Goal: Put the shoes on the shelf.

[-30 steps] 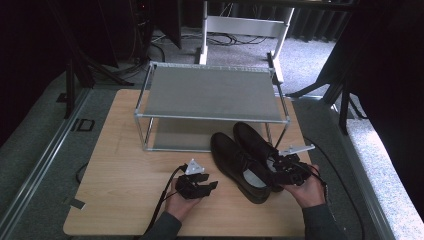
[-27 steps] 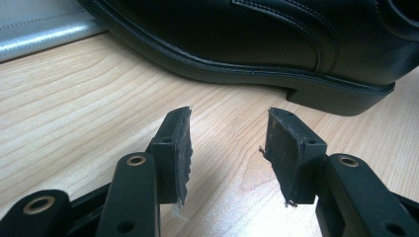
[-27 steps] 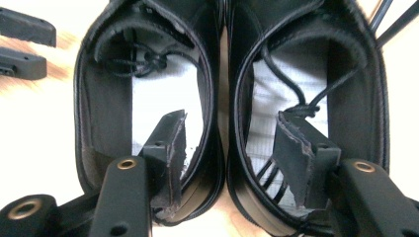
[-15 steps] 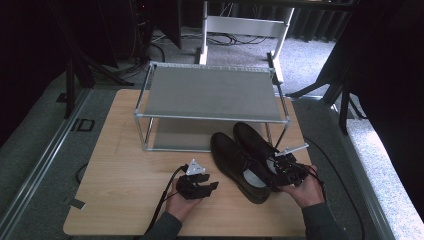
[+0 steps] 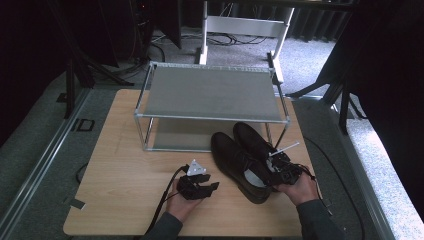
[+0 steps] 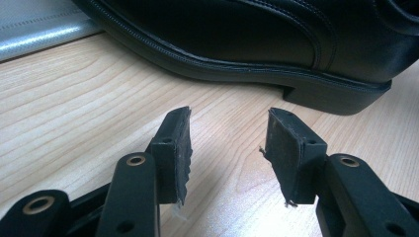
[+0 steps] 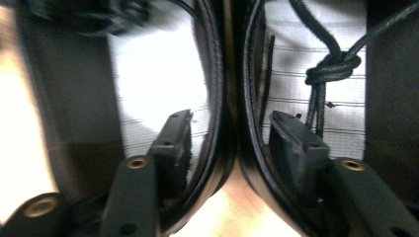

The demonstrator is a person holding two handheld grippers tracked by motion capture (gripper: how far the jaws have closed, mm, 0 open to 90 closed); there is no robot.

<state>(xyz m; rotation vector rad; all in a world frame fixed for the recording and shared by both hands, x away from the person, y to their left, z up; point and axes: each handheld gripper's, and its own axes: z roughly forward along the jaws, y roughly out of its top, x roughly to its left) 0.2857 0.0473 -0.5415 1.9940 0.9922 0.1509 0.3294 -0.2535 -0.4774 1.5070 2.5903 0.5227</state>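
Note:
Two black leather lace-up shoes stand side by side on the wooden table (image 5: 125,165), the left shoe (image 5: 235,160) touching the right shoe (image 5: 252,137). My right gripper (image 5: 276,172) is at their heel ends. In the right gripper view it (image 7: 230,143) stands open, one jaw inside each shoe, and straddles the two touching collars (image 7: 232,74). A knotted lace (image 7: 331,66) hangs in the right shoe. My left gripper (image 5: 210,189) rests open and empty on the table, just left of the shoes. In the left gripper view its jaws (image 6: 230,143) point at the left shoe's side and heel (image 6: 237,39).
A low metal shoe rack (image 5: 210,95) with two grey shelves stands at the back of the table, right behind the shoes' toes. Grey carpet, cables and dark stand legs surround the table. The near left of the tabletop is bare wood.
My right gripper has shifted a little left, in over the shoes' heel openings. The left gripper and the shoes have hardly moved.

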